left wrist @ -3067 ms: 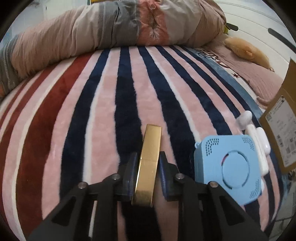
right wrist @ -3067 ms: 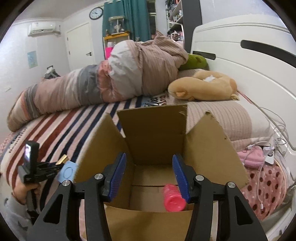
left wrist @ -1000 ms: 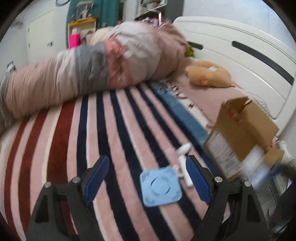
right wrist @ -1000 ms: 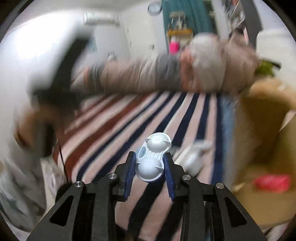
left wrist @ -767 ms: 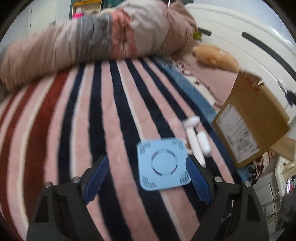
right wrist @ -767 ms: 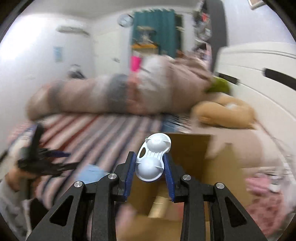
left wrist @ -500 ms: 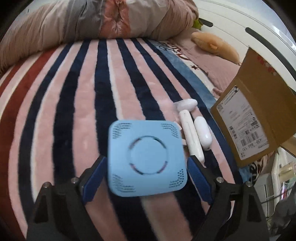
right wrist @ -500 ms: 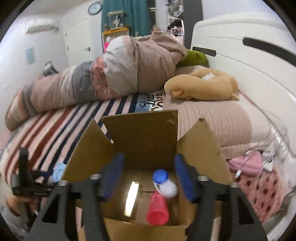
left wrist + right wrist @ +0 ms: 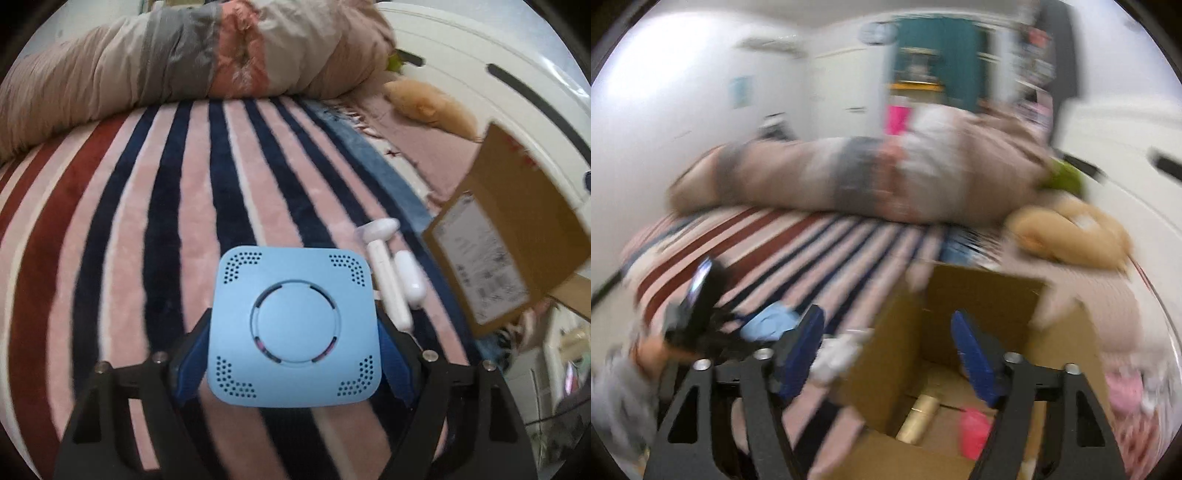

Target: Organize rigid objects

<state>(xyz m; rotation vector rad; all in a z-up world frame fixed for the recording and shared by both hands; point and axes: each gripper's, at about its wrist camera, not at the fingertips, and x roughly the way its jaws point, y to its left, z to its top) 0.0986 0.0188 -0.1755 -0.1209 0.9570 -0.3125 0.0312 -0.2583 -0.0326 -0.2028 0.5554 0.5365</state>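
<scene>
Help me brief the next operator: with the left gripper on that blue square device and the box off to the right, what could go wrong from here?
1. The blue device nearly fills the left gripper, with the pads only on its side edges; it may slip during the lift.
2. The white pieces lie right beside it and could get knocked.
3. The cardboard box sits on soft bedding with its flaps up; the wide device could catch a flap. The right gripper hovers open nearby.
</scene>
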